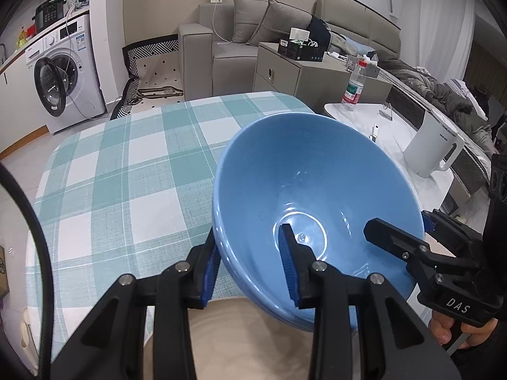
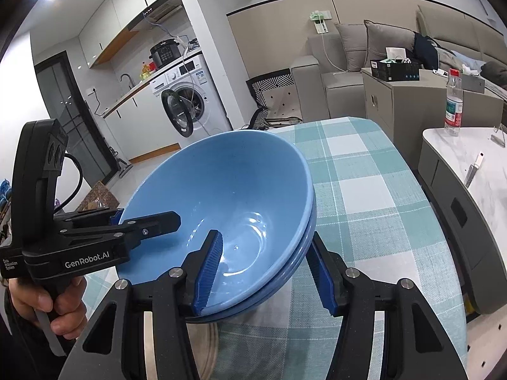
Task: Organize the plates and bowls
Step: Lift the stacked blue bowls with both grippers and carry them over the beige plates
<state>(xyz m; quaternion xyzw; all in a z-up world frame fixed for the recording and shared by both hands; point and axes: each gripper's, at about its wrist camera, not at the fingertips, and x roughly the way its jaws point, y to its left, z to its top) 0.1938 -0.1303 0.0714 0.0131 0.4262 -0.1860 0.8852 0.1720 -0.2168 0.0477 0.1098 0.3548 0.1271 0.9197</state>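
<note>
- Stacked blue bowls (image 1: 317, 190), nested together and empty, are held tilted above the checked table (image 1: 126, 174).
- Left gripper (image 1: 250, 272), jaws clamped on the bowls' rim at 7 o'clock.
- Right gripper (image 2: 266, 272), jaws clamped on the rim at 5 o'clock.
- Gripper bodies read "DAS" and "GenRobot.AI".
- A beige plate (image 1: 240, 335) lies beneath the bowls.

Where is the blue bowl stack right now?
The blue bowl stack is tilted above the checked tablecloth, gripped on opposite rims by the left gripper and right gripper, with a beige plate just beneath.
</note>
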